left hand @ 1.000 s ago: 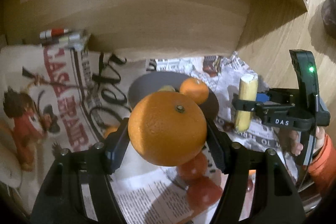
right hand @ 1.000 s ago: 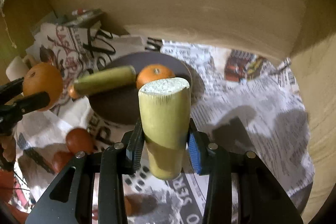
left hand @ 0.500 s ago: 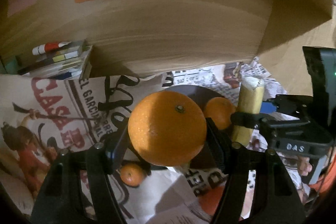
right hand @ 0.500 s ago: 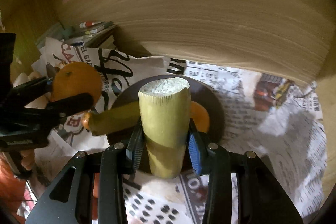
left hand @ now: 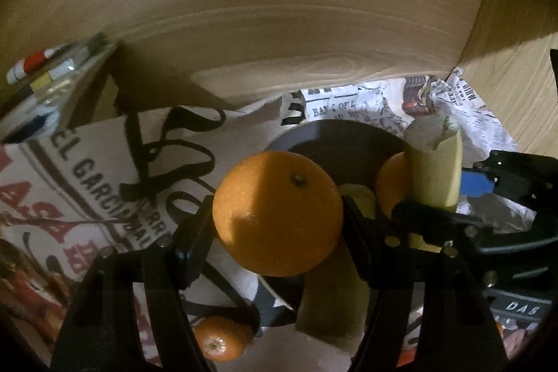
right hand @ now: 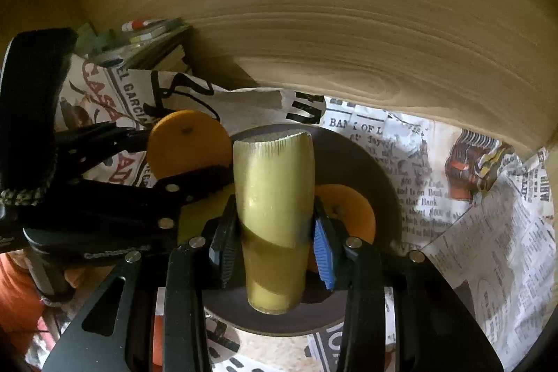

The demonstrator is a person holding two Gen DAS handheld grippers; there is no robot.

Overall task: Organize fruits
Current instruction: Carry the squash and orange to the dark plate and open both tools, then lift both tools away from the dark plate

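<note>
My left gripper (left hand: pixel 277 229) is shut on a large orange (left hand: pixel 278 213) and holds it over the near left rim of a dark plate (left hand: pixel 334 142). My right gripper (right hand: pixel 272 243) is shut on a yellow-green cut stalk (right hand: pixel 273 197), held upright over the same plate (right hand: pixel 366 162). A small orange (right hand: pixel 352 215) and another yellow-green stalk (left hand: pixel 334 302) lie on the plate. The left gripper with its orange (right hand: pixel 188 142) shows at the left of the right wrist view. The right gripper's stalk (left hand: pixel 436 169) shows at the right of the left wrist view.
Newspaper (right hand: pixel 470 215) and a printed cloth bag (left hand: pixel 87 183) cover the surface. A small orange (left hand: pixel 218 339) lies on the bag near the plate. A wooden wall (left hand: pixel 279 23) stands close behind. Books and markers (left hand: pixel 42 72) lie at the back left.
Both grippers have moved forward and down toward the plate and closer together. The plate and the back wall now look nearer. Each still holds its item.
</note>
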